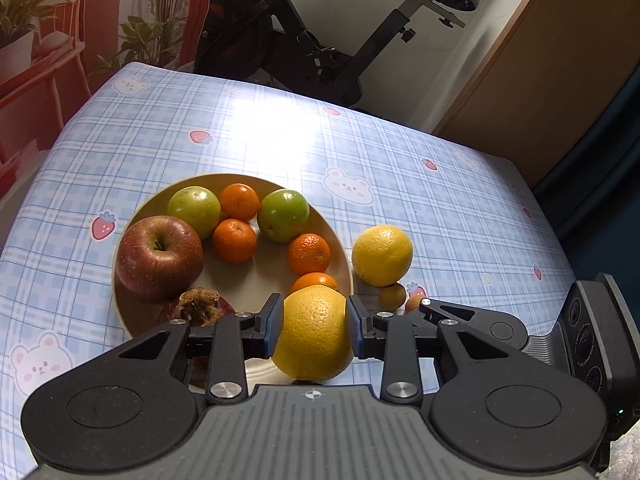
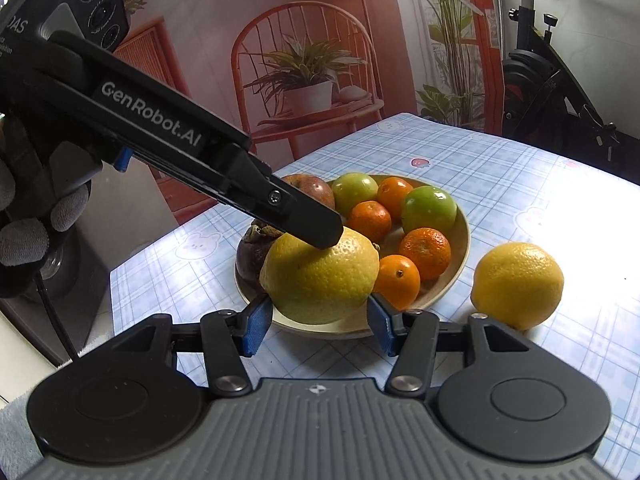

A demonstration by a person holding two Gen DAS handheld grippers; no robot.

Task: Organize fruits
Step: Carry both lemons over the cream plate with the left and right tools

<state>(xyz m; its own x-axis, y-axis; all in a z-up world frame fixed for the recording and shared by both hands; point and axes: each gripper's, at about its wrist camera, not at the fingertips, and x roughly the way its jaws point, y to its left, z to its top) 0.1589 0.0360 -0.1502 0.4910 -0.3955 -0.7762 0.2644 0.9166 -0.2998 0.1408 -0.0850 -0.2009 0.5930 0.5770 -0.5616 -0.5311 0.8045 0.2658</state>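
My left gripper point(image 1: 314, 322) is shut on a large yellow citrus point(image 1: 314, 334) and holds it over the near rim of a beige plate point(image 1: 340, 240). The same citrus point(image 2: 320, 276) shows in the right wrist view, with the left gripper's fingers point(image 2: 316, 226) on it. The plate point(image 2: 464, 232) holds a red apple point(image 1: 160, 258), two green fruits point(image 1: 195, 210) point(image 1: 283, 215), several mandarins point(image 1: 234, 240) and a dark mangosteen point(image 1: 196, 310). My right gripper point(image 2: 318, 326) is open and empty, just in front of the plate. A second yellow citrus point(image 2: 518, 284) point(image 1: 382, 255) lies on the cloth right of the plate.
The table has a blue checked cloth point(image 1: 440, 208) with bears and strawberries. Two small orange fruits point(image 1: 393, 296) lie beside the second citrus. An exercise bike point(image 1: 320, 40) stands behind the table. A wall picture of a chair and plants point(image 2: 308, 80) is on the left side.
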